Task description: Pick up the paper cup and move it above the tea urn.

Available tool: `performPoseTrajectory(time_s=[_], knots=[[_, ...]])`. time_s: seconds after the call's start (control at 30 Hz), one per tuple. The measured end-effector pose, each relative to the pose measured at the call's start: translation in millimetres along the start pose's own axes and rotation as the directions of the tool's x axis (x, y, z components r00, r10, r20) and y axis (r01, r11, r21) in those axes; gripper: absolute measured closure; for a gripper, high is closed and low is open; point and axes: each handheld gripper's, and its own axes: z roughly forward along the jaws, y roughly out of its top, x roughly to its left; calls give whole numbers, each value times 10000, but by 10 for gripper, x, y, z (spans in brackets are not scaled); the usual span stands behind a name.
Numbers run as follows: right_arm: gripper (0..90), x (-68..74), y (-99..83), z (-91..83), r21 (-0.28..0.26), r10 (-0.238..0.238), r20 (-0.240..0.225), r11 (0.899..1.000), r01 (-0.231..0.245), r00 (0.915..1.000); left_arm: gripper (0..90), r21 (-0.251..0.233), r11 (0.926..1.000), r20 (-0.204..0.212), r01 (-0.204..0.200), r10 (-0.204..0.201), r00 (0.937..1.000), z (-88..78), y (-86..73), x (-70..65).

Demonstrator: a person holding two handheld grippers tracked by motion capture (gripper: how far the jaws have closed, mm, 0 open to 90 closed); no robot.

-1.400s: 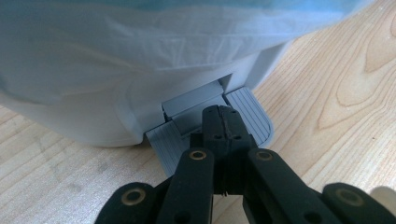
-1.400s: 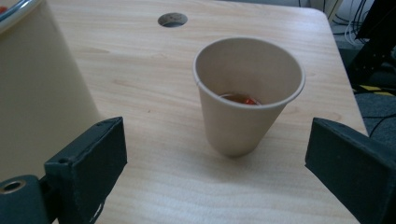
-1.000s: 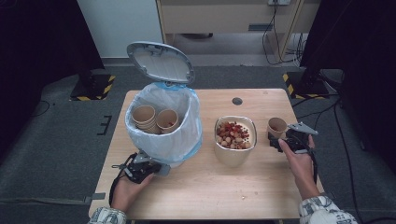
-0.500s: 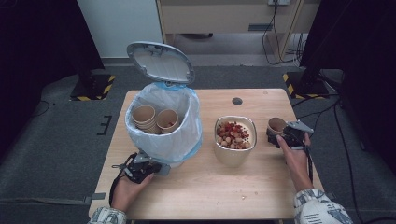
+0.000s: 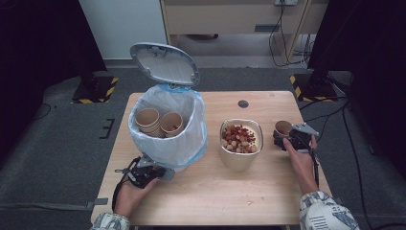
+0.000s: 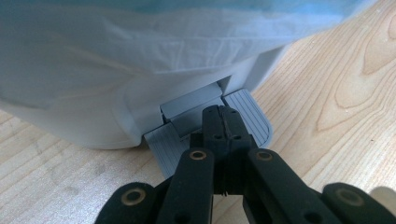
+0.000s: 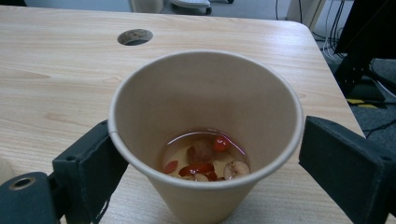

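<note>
The table's (image 5: 210, 191) near edge is left bare, so passage is open there. The left half is blocked by the bin (image 5: 167, 127) (lid raised), the middle by the bowl (image 5: 241, 143), the right edge by the cup (image 5: 282, 128).

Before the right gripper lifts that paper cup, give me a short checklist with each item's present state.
1. Paper cup sits between the right gripper pads: ok; the jaws have just been closing.
2. Pads pressing on the cup wall: not ok; the left pad touches, a gap shows at the right pad.
3. Cup upright, with liquid and fruit pieces at its bottom: ok.
4. Bin lid open, liner bag spread: ok.
5. Left gripper, shut, pressing the bin pedal: ok.
6. Path past the bowl to the bin: cannot tell.
</note>
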Motion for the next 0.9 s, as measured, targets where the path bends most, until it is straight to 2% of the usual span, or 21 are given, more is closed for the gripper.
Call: performPoseTrajectory(time_s=[0.17,0.2,0.23,0.27,0.4,0.57,0.77,0.9], knots=[[89,46,70,33,136,-311,-116,9994,313,9994,900,3,10000,5,-16,16,10000,2,2,-2],[91,39,86,46,90,59,-212,9999,-58,9998,900,1,10000,2,-13,13,10000,2,1,-3],[91,39,86,46,90,59,-212,9999,-58,9998,900,1,10000,2,-13,13,10000,2,1,-3],[95,6,82,80,59,535,-108,9986,-534,9985,900,1,10000,-9,-29,29,10000,1,1,-3],[94,6,28,130,233,212,-7,9995,-212,9998,900,-9,10000,15,-27,27,10000,2,0,-1],[123,50,36,146,-19,-107,55,9999,107,9999,900,1,10000,-7,-31,31,10000,2,1,-3],[206,58,24,163,-136,-276,105,9995,277,9996,900,-5,10000,4,-33,33,10000,1,0,-2],[231,52,21,172,-227,-353,72,9991,355,9994,900,-8,10000,2,-33,33,10000,2,0,-2]])
